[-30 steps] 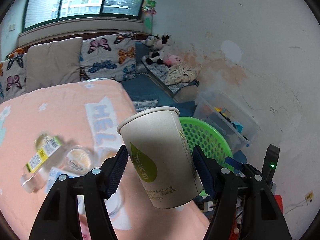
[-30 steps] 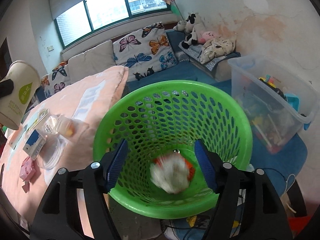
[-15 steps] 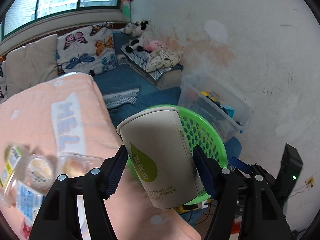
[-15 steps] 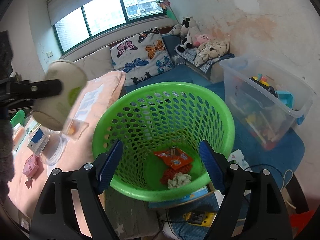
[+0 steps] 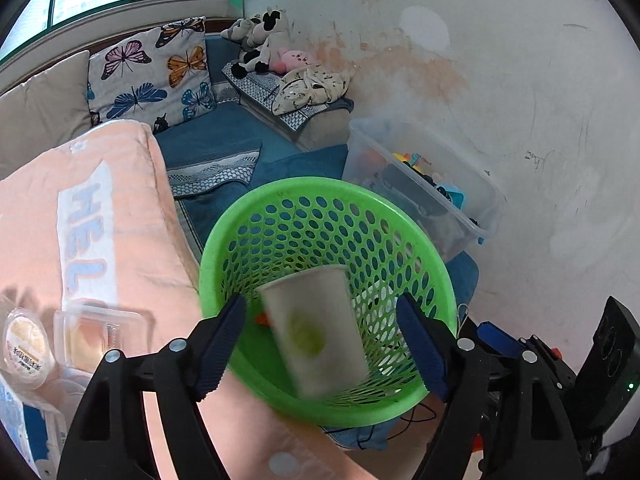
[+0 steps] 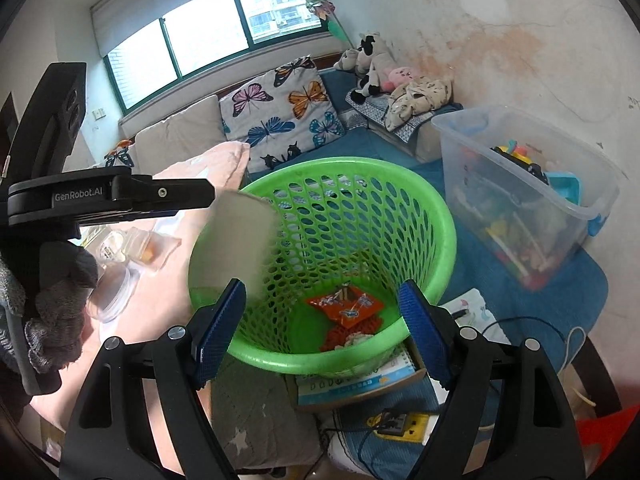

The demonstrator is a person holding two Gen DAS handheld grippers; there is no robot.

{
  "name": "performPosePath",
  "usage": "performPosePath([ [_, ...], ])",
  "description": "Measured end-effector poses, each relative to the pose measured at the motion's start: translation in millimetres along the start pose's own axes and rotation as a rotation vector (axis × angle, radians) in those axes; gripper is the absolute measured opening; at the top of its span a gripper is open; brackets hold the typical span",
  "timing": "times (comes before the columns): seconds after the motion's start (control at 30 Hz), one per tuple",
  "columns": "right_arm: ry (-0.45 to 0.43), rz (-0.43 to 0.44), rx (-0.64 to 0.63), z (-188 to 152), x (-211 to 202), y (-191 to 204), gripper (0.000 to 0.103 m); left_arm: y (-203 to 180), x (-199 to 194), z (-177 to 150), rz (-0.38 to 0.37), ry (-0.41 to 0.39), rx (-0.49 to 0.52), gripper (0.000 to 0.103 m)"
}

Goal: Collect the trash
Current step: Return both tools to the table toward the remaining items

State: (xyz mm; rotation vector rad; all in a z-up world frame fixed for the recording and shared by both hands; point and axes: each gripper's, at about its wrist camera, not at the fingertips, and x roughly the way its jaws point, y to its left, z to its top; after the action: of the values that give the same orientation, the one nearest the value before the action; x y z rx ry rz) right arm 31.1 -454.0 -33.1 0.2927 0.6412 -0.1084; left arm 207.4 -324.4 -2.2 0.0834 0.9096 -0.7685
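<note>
A white paper cup [image 5: 316, 324] with a green leaf mark falls, blurred, into the green mesh basket [image 5: 280, 200]. My left gripper [image 5: 322, 344] is open above the basket, its jaws apart from the cup. In the right wrist view the cup [image 6: 236, 240] drops at the basket's left rim [image 6: 444, 216], just under the left gripper's body [image 6: 108, 196]. My right gripper [image 6: 320, 328] is open and empty over the basket's near rim. Orange wrappers [image 6: 344, 306] and crumpled scraps lie on the basket's bottom.
A peach-covered table [image 5: 80, 240] at left holds clear plastic tubs [image 5: 96, 336] and packets. A clear toy bin [image 6: 528, 184] stands right of the basket. A sofa with butterfly cushions [image 6: 288, 116] lies behind. Books and a power strip [image 6: 396, 424] sit below the basket.
My left gripper swung right over the basket and opened, letting go of the paper cup, which now falls into the basket. My right gripper drew back a little and stays open.
</note>
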Motion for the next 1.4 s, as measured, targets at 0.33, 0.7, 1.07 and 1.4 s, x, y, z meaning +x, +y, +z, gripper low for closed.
performPosePath([
  [0.33, 0.012, 0.042, -0.028, -5.1, -5.3, 22.3, 0.08, 17.5, -36.9, -16.8, 0.031, -0.046, -0.033, 0.077],
  [0.7, 0.035, 0.151, -0.124, -15.3, -9.2, 83.8, 0.084, 67.9, -109.8, -59.9, 0.14, -0.12, -0.117, 0.081],
  [1.07, 0.086, 0.297, -0.274, -30.1, -4.2, 167.2, 0.09, 143.6, -176.7, -106.9, 0.254, -0.18, -0.273, 0.085],
  [1.4, 0.159, 0.435, -0.397, -42.3, 9.0, 235.6, 0.09, 194.6, -222.1, -150.2, 0.336, -0.225, -0.397, 0.086],
])
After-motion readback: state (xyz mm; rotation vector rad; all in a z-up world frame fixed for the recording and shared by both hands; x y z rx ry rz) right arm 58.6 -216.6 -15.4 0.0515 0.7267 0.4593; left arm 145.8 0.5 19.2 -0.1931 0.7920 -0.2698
